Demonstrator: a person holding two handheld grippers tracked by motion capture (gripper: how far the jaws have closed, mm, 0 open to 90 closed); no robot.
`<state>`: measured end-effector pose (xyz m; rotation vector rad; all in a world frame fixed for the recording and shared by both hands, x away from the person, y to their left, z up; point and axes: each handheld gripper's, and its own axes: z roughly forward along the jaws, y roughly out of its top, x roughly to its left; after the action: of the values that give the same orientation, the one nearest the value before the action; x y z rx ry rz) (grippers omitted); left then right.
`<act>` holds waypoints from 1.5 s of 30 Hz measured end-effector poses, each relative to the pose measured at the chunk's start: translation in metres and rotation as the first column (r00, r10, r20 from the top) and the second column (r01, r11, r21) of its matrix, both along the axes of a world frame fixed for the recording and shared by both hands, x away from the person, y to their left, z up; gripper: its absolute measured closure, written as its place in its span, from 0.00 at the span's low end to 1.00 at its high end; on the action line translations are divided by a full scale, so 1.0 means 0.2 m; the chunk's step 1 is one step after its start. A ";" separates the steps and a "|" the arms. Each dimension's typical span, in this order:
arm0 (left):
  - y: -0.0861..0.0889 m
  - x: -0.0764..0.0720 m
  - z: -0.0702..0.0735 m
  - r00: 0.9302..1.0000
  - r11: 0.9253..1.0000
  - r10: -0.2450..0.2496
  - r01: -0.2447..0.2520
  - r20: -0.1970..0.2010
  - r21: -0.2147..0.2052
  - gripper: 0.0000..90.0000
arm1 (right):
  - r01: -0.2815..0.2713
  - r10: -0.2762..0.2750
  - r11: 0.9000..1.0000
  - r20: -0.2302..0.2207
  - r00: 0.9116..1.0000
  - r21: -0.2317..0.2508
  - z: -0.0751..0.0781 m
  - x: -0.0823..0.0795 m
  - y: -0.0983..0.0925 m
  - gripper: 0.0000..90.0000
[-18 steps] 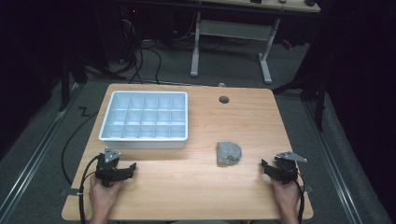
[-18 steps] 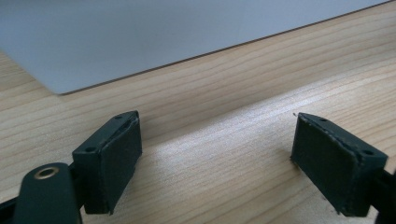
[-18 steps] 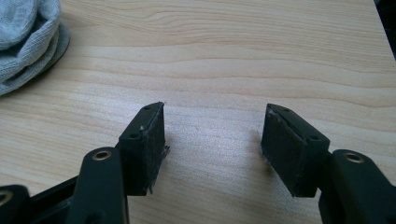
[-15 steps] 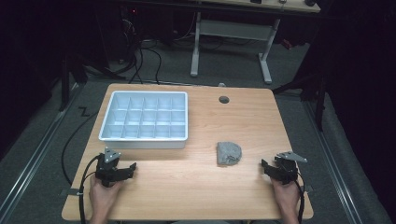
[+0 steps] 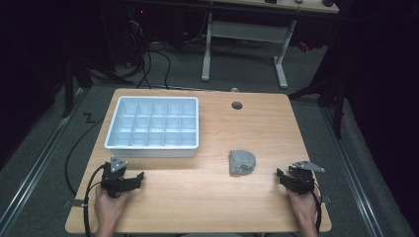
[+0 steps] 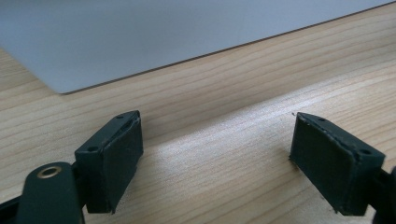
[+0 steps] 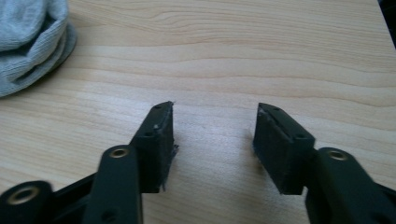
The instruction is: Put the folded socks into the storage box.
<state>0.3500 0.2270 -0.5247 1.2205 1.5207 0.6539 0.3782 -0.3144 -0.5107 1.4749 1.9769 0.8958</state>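
A grey rolled cloth bundle (image 5: 242, 162) lies on the wooden table, right of centre; its edge appears at the top left of the right gripper view (image 7: 28, 32). A white compartment tray (image 5: 112, 134) sits at the back left, and its pale wall (image 6: 140, 32) spans the top of the left gripper view. My left gripper (image 5: 139, 177) rests near the front left edge, just below the tray, jaws open and empty (image 6: 217, 144). Near the front right edge rests my right gripper (image 5: 279, 174), open over bare wood (image 7: 215, 135), right of the cloth.
A round cable hole (image 5: 237, 105) sits in the table top near the back edge. Cables (image 5: 79, 163) trail over the floor at left. Another table's white legs (image 5: 281, 59) stand behind. A bare stretch of wood lies between the two grippers.
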 end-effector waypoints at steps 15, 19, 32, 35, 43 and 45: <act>0.00 0.00 0.00 1.000 1.000 0.005 -0.005 0.001 0.000 0.20 | -0.134 0.132 0.988 0.034 0.991 0.077 0.09 0.03 0.22 0.53; 0.00 0.00 0.00 1.000 1.000 0.005 -0.005 0.001 0.000 0.20 | -0.173 0.170 0.978 0.036 0.985 0.118 0.13 0.07 0.28 0.51; 0.00 0.00 0.00 1.000 1.000 0.006 -0.006 0.001 -0.001 0.20 | -0.207 0.216 0.962 -0.031 0.976 0.178 0.10 0.25 0.43 0.43; 0.00 0.00 0.00 1.000 1.000 0.006 -0.006 0.001 -0.002 0.20 | -0.200 0.213 0.962 -0.049 0.976 0.187 0.08 0.26 0.44 0.43; 0.00 0.00 0.00 1.000 1.000 0.005 -0.005 0.001 -0.002 0.20 | -0.227 0.245 0.956 -0.083 0.966 0.189 0.03 0.28 0.48 0.47; 0.00 0.00 0.00 1.000 1.000 0.005 -0.005 0.001 -0.003 0.20 | -0.234 0.254 0.953 -0.088 0.963 0.191 0.04 0.28 0.48 0.50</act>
<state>0.3500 0.2267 -0.5246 1.2147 1.5239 0.6556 0.4346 -0.2192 -0.5033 1.4231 2.2483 1.1446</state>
